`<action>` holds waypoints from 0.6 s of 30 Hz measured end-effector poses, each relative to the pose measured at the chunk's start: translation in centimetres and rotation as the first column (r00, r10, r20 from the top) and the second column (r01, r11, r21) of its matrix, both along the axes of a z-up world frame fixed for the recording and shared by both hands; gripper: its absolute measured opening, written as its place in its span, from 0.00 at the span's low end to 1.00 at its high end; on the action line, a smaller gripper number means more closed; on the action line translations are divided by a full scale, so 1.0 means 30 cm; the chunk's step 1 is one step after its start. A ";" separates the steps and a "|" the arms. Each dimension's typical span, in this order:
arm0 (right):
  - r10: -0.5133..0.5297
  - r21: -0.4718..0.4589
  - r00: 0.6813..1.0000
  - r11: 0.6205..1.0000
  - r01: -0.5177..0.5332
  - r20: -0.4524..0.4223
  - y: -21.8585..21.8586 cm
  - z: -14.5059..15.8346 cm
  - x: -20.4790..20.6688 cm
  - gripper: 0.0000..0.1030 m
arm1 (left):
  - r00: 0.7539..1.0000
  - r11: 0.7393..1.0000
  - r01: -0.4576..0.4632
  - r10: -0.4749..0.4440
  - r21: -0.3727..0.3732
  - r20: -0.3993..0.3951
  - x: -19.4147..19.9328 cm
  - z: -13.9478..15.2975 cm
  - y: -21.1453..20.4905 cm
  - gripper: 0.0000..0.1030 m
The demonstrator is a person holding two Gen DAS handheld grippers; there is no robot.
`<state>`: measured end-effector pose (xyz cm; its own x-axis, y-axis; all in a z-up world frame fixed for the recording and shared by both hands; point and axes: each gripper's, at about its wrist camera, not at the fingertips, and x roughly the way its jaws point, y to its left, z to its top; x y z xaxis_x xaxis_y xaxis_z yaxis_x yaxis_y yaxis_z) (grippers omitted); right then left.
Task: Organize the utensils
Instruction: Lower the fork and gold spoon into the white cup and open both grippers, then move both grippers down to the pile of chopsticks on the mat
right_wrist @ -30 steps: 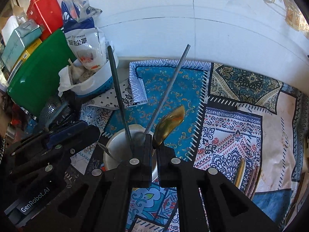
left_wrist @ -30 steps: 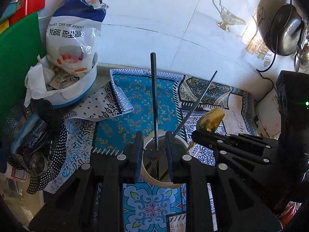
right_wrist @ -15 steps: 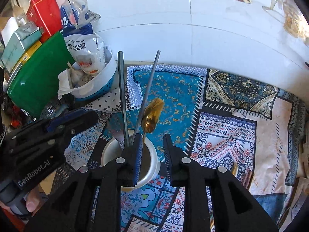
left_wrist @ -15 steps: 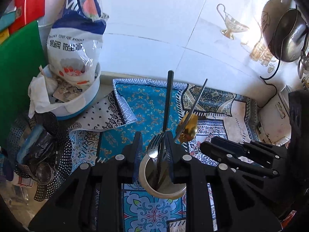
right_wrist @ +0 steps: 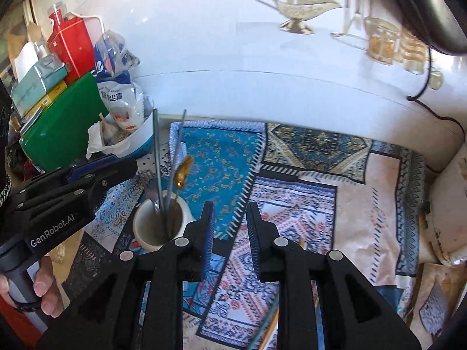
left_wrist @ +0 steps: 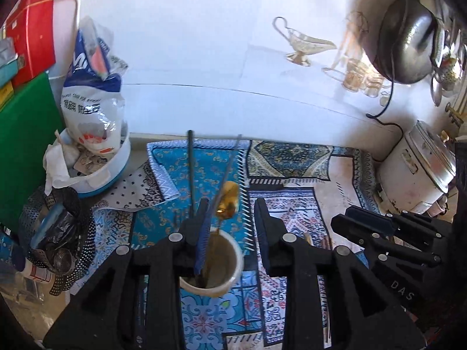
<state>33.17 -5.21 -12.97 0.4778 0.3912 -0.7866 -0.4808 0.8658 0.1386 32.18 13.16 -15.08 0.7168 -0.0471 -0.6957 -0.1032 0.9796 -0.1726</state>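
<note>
A white cup (left_wrist: 210, 265) stands on the patterned cloth and holds a gold spoon (left_wrist: 228, 197), a fork and two dark sticks (left_wrist: 191, 172). My left gripper (left_wrist: 232, 227) is open and empty, above the cup. The cup also shows in the right wrist view (right_wrist: 159, 223) with the gold spoon (right_wrist: 183, 172) and sticks (right_wrist: 157, 151) upright in it. My right gripper (right_wrist: 229, 230) is open and empty, to the right of the cup. More gold utensils (right_wrist: 271, 326) lie on the cloth below the right gripper, partly hidden.
A white bowl with a food bag (left_wrist: 93, 157) and a green board (left_wrist: 23, 145) stand at left. A black perforated basket (left_wrist: 55, 233) sits at lower left. A white rice cooker (left_wrist: 414, 172) stands at right. A tiled wall is behind.
Both grippers opened and drew back up from the cup. The right gripper let go of the gold spoon, which now stands in the cup. The right gripper moved to the right.
</note>
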 end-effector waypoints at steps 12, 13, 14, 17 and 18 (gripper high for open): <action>-0.096 -0.031 0.995 0.995 0.096 -0.029 -0.260 -0.052 -0.039 0.21 | 0.990 0.994 0.111 -0.109 0.016 -0.085 0.006 -0.086 -0.285 0.39; -0.104 -0.038 0.994 0.994 0.102 -0.036 -0.280 -0.064 -0.040 0.21 | 0.987 0.993 0.119 -0.117 0.012 -0.106 0.010 -0.108 -0.307 0.39; -0.111 -0.045 0.993 0.993 0.109 -0.043 -0.300 -0.077 -0.040 0.21 | 0.984 0.992 0.128 -0.126 0.009 -0.129 0.015 -0.131 -0.328 0.39; -0.128 -0.064 0.990 0.990 0.124 -0.067 -0.355 -0.115 -0.045 0.21 | 0.971 0.989 0.150 -0.144 0.016 -0.192 0.026 -0.200 -0.382 0.39; -0.133 -0.069 0.988 0.989 0.128 -0.074 -0.373 -0.127 -0.048 0.21 | 0.965 0.987 0.159 -0.152 0.016 -0.214 0.029 -0.226 -0.398 0.39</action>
